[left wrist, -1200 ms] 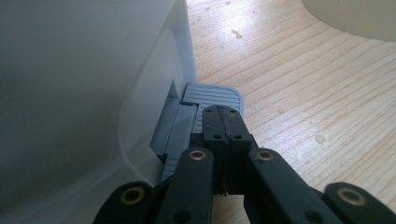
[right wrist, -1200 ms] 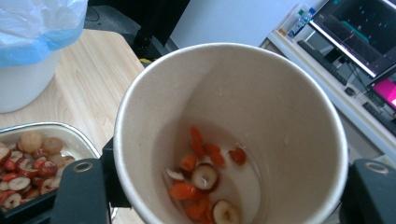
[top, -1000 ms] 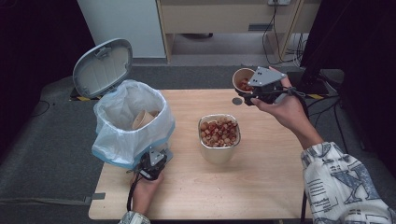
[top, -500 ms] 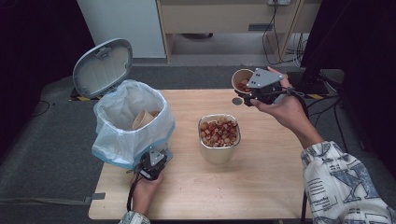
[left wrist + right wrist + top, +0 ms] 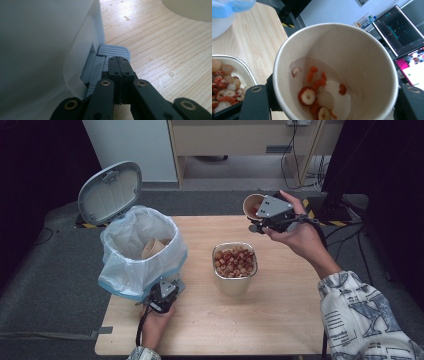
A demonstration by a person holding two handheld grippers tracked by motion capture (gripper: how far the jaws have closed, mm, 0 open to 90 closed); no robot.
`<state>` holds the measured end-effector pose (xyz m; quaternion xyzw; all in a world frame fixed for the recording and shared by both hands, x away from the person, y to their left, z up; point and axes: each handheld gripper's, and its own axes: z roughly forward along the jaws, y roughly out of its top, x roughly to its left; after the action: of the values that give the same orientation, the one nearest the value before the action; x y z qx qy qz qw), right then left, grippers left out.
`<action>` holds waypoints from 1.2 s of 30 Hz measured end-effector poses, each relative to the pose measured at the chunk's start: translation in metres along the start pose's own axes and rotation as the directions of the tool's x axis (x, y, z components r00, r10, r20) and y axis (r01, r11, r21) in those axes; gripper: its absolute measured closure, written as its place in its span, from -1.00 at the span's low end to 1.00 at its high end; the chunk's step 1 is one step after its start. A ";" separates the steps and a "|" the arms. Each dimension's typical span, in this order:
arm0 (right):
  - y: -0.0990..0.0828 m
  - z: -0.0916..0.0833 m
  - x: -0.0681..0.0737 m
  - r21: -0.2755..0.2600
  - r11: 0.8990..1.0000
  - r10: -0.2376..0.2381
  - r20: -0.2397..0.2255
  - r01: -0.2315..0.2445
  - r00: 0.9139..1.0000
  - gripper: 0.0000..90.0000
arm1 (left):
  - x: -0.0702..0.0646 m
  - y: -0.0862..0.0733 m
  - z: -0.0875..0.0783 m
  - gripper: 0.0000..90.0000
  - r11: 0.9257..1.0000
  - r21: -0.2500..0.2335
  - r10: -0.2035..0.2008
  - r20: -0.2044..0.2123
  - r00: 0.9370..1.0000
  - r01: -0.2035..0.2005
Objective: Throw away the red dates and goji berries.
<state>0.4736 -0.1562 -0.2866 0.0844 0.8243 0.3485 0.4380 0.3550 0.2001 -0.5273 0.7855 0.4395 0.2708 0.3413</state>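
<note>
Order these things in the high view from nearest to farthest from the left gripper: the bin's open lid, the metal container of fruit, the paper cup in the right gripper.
1. The metal container, on the table to the right of the left gripper.
2. The open lid, raised behind the bin, far left.
3. The paper cup, held up at the table's far right edge by the right gripper.

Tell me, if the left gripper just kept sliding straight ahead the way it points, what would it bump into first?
Probably nothing new: the left gripper, jaws closed, already sits over the bin's grey foot pedal. Going on, it would likely run along that pedal toward the white bin wall, though depth is hard to judge.
</note>
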 end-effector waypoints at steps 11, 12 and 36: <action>0.008 -0.003 -0.002 -0.002 0.998 -0.061 0.022 0.061 0.998 -0.32 | 0.000 0.000 0.000 0.98 1.000 0.001 0.001 -0.001 1.000 -0.001; 0.008 -0.003 -0.002 -0.002 0.998 -0.065 0.023 0.065 0.998 -0.32 | 0.000 0.000 0.000 0.98 1.000 0.001 0.002 -0.001 1.000 -0.002; 0.022 -0.002 0.011 0.094 0.940 -0.335 0.069 0.328 0.940 -0.32 | 0.000 0.000 0.000 0.98 1.000 0.002 0.002 -0.001 1.000 -0.002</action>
<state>0.4621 -0.1360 -0.2794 -0.0235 0.8212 0.2324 0.5207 0.3550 0.1999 -0.5272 0.7861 0.4391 0.2713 0.3400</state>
